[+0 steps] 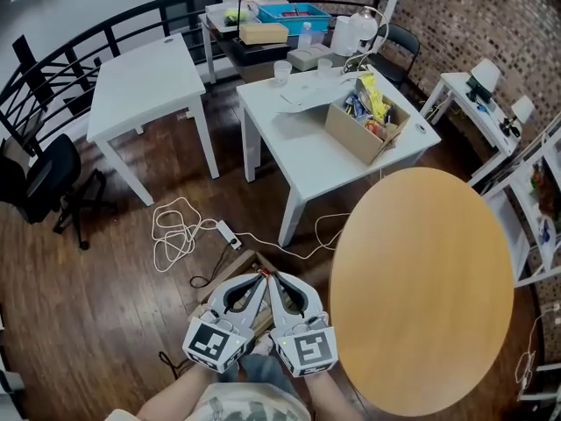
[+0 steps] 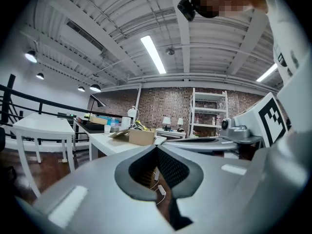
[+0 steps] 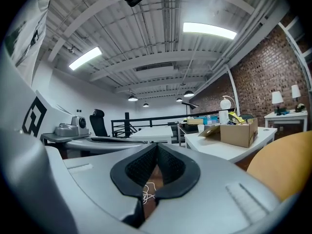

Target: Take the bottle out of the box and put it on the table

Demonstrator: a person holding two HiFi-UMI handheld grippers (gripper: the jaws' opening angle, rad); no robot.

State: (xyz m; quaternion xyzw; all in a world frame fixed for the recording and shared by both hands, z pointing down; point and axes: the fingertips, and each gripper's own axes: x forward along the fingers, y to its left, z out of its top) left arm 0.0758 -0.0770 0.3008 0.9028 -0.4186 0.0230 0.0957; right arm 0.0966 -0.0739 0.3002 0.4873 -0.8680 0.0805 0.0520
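Grippers, two: left gripper (image 1: 259, 279) and right gripper (image 1: 275, 281), both clenched on nothing, tips side by side, held low before the person. Box (image 1: 352, 135), one, open cardboard, on the nearer white table (image 1: 302, 147), ahead and rightward, well apart from both; the right gripper looks marginally nearer. Bottle: presumably among the coloured packets inside, not distinguishable, axis unknown. Round wooden table (image 1: 421, 288), one, just right of the grippers.

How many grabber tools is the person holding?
2. The left gripper and the right gripper are side by side low in the head view, just left of the round table. None seem hidden.
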